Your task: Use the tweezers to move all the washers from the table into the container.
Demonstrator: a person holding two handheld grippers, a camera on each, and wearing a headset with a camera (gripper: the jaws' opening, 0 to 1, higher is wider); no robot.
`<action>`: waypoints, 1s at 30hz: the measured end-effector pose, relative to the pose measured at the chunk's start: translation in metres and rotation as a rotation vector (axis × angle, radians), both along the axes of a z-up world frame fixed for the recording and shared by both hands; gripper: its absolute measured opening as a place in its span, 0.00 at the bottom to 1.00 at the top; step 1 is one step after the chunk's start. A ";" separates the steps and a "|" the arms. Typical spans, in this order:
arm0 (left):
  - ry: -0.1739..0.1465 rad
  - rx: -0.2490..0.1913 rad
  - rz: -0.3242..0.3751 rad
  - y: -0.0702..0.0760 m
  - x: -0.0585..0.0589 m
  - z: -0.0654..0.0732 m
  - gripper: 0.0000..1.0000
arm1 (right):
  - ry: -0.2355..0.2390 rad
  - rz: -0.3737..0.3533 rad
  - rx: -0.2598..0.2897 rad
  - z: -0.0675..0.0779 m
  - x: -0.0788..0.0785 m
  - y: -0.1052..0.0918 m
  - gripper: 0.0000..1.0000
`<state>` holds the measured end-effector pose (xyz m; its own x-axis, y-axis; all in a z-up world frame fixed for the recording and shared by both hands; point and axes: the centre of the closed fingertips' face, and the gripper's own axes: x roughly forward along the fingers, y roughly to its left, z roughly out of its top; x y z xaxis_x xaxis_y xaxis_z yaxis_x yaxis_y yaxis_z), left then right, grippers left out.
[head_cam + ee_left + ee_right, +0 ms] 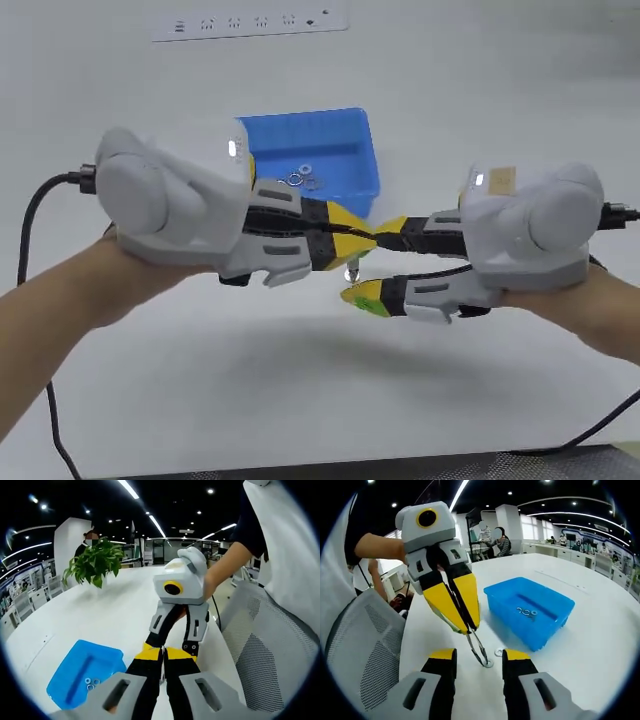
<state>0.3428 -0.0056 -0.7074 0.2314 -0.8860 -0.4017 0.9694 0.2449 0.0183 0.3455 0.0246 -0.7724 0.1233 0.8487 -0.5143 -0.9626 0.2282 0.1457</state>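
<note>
Head view: we find the two tools tip to tip over the white worktop, just in front of the blue container. The left hand-held gripper has its yellow jaws pressed together. The right hand-held gripper has its jaws spread, one above and one below the other's tip. A sliver of the tweezers points down between them. A few washers lie in the container.

Left gripper view: our own jaws meet with no gap, which fits a clamp on the thin tweezers. The right hand-held gripper faces us head on. The container sits low to the left with its washers in one corner.

Right gripper view: this is the clearest look. The right hand-held gripper is wide open and holds nothing. The left hand-held gripper pinches the tweezers near their top, so the long tips reach down to the worktop. The tips end at what looks like a small ring, though we cannot tell if it is gripped. One washer lies on the worktop just beside the tips. The container stands near on the right, with washers inside. We judge that the open jaws flank the tweezers, ready to squeeze them.
</note>
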 end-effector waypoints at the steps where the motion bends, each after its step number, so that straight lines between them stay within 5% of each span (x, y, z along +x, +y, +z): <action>1: 0.004 -0.002 0.006 0.002 0.000 0.000 0.05 | 0.000 0.015 0.001 -0.002 0.000 0.002 0.28; 4: 0.012 0.004 0.014 0.004 0.000 -0.001 0.05 | 0.004 0.055 -0.009 -0.008 -0.001 0.006 0.24; 8: 0.013 0.008 0.007 0.002 -0.003 -0.001 0.05 | -0.068 0.147 -0.072 -0.011 -0.005 0.007 0.14; 20: 0.020 0.007 0.015 -0.002 -0.003 -0.001 0.05 | -0.172 0.188 -0.114 -0.011 -0.004 0.009 0.11; 23: 0.073 -0.016 0.093 0.000 0.003 -0.001 0.06 | -0.173 0.167 -0.109 -0.010 -0.002 0.009 0.10; 30: 0.088 -0.050 0.121 -0.003 -0.003 0.000 0.16 | -0.180 0.155 -0.088 -0.009 -0.005 0.007 0.10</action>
